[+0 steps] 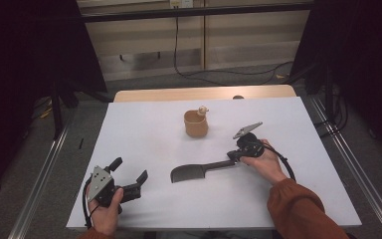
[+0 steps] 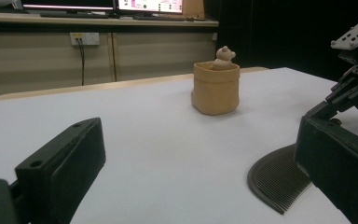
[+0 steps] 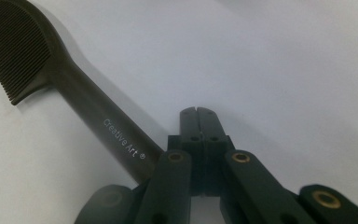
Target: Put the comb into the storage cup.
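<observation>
Altogether: one comb (image 1: 189,173), one cup (image 1: 196,124), two claws, left (image 1: 131,171) and right (image 1: 229,160)

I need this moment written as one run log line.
left gripper: open, idle | right gripper: shut, beside comb handle | cup: upright, behind comb

The left gripper (image 1: 128,173) sits at the lower left of the high view, gripped by the left hand (image 1: 104,209), its fingers (image 1: 142,176) spread wide. The right gripper (image 1: 232,158) lies right of centre, fingers pressed together, held by the right hand (image 1: 264,162) in an orange sleeve (image 1: 303,211).
</observation>
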Motion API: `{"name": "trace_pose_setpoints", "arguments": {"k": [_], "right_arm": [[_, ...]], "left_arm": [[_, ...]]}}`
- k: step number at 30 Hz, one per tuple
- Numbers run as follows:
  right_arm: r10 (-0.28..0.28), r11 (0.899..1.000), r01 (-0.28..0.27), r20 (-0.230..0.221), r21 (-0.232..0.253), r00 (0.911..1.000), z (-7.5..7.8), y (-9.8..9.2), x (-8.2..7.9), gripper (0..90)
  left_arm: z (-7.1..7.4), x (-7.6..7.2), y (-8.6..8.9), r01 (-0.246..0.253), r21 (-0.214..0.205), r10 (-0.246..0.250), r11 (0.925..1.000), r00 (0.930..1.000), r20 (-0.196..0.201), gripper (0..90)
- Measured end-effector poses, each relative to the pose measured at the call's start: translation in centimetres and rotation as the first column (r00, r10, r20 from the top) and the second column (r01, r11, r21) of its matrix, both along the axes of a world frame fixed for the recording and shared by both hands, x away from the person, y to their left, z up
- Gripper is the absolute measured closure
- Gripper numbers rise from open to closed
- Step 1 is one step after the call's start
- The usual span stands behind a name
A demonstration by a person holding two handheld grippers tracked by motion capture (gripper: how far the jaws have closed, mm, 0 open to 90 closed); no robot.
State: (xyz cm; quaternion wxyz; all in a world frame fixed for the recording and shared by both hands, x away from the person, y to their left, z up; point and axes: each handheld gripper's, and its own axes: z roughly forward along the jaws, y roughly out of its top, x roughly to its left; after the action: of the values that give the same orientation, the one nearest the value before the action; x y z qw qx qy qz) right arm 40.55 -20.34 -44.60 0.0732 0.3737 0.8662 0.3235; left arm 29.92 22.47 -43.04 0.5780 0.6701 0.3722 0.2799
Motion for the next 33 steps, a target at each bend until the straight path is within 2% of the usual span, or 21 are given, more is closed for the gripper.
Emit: {"name": "trace_pose_setpoints", "arguments": {"k": [33], "right_arm": [[0.021, 1.000, -0.021, 0.004, -0.007, 0.9998, 0.1, -0.2, -1.4, 90.0]], "left_arm": [[0.0, 0.0, 0.0, 0.000, -0.005, 0.000, 1.0000, 1.0000, 0.002, 2.1]]}}
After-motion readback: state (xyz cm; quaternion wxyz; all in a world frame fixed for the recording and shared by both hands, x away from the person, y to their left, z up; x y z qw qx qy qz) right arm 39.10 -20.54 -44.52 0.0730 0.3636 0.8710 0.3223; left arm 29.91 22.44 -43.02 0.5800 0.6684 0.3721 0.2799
